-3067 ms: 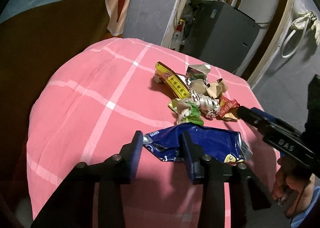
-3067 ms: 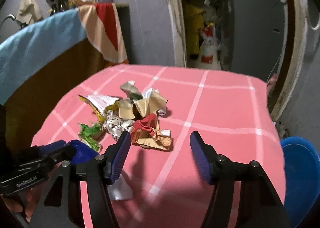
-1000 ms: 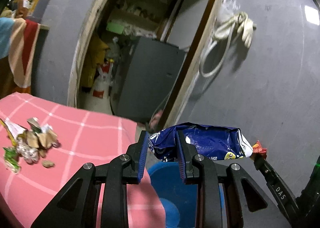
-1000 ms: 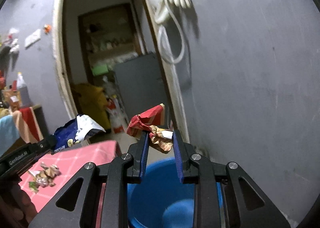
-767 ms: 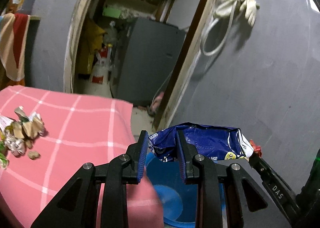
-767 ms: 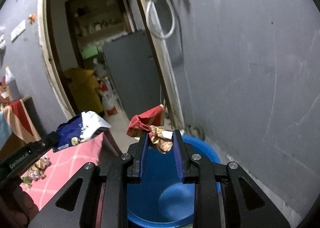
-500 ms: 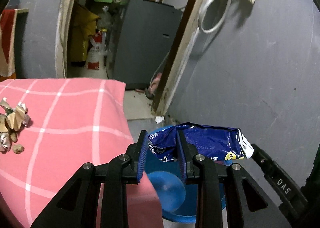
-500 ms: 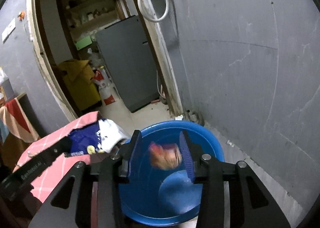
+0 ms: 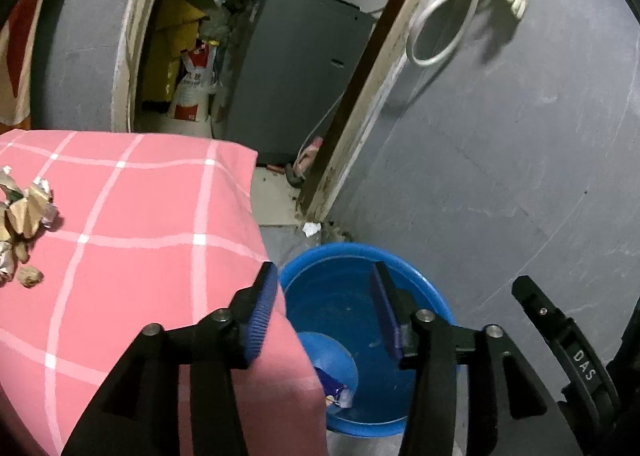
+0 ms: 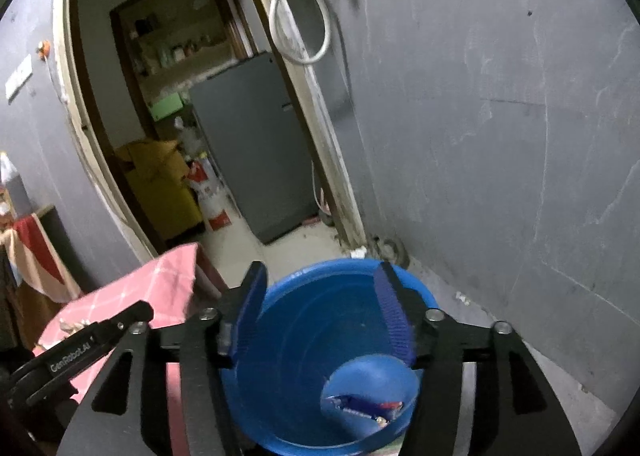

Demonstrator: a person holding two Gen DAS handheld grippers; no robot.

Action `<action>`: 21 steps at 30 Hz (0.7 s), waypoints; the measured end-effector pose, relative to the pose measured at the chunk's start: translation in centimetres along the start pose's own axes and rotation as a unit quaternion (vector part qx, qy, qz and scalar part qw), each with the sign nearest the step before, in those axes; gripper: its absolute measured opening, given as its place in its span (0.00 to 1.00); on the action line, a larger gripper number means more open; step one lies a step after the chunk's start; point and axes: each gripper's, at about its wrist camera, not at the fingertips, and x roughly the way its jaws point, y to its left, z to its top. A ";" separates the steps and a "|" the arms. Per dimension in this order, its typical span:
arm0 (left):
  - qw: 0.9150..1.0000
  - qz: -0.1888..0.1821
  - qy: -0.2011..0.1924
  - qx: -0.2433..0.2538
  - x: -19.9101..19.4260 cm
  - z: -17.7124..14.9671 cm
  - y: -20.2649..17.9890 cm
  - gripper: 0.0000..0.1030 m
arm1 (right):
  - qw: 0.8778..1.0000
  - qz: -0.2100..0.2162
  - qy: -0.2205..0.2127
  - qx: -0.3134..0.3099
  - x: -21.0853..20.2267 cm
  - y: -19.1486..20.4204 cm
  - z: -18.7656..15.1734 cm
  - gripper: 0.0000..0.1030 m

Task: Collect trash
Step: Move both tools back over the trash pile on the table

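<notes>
Over the blue basin (image 10: pixel 304 340) at the bottom of both wrist views, the left gripper (image 9: pixel 326 308) and right gripper (image 10: pixel 320 306) are opening with nothing between their jaws. A second ago each pinched trash; now the blue chip bag (image 10: pixel 360 404) and red wrapper (image 10: pixel 394 405) lie on the basin floor, the bag's long axis running left to right. More wrappers (image 9: pixel 22 216) wait on the pink cloth (image 9: pixel 140 216) at left, so another trip seems due.

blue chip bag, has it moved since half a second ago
Yes. The blue chip bag has dropped out of the opening left hand-held gripper, now empty, and lies at the bottom of the blue basin below.
</notes>
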 end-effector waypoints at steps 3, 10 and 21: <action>0.999 0.005 -0.035 0.000 -2.0 0.6 0.6 0.59 | 0.999 0.012 -0.036 -0.008 -1.2 0.6 0.3 0.75; 0.990 0.029 -0.132 0.032 -8.1 1.4 2.1 0.90 | 0.991 0.058 -0.116 -0.027 -3.7 2.6 0.4 0.96; 0.963 0.091 -0.240 0.085 -15.2 -0.8 4.5 0.98 | 0.963 0.153 -0.204 -0.084 -6.5 7.9 -1.2 1.00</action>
